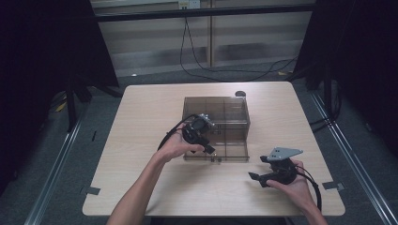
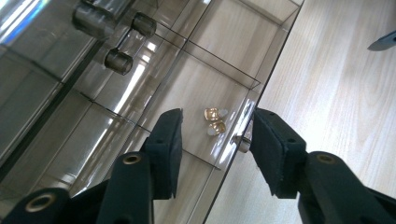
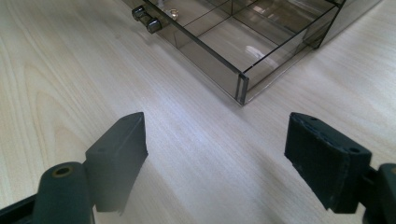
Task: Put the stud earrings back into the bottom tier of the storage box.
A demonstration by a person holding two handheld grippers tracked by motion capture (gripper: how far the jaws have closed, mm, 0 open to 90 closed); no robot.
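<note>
High view: I look down on the pale wooden bench [image 1: 141, 140], where a smoke-tinted plastic organiser box [image 1: 230, 110] sits near the middle with its shallow drawer [image 1: 234, 150] pulled out toward the person. The left forearm reaches in from the bottom edge at a slant, wrist bent, and the left hand [image 1: 176, 145] carries the left tongs [image 1: 210, 149] over the near left corner of the open drawer, tips aimed toward the right. The right hand [image 1: 293, 180] lies low on the bench to the right of the drawer, palm cupping the right tongs [image 1: 257, 168], which point left and carry a grey three-cornered plate on top.

In the left gripper view, the left tongs [image 2: 217, 137] stand part-spread with nothing pinched; one jaw hangs over the drawer's compartment and the other just outside its clear wall. Between them, on the floor of that compartment, lie two small gold-coloured earrings [image 2: 215, 120], close together and clear of both pads. Two dark round knobs [image 2: 119, 60] show further along the box front.

In the right gripper view, the right tongs [image 3: 215, 154] are spread wide over bare wood, holding nothing, with the drawer's corner ahead.
</note>
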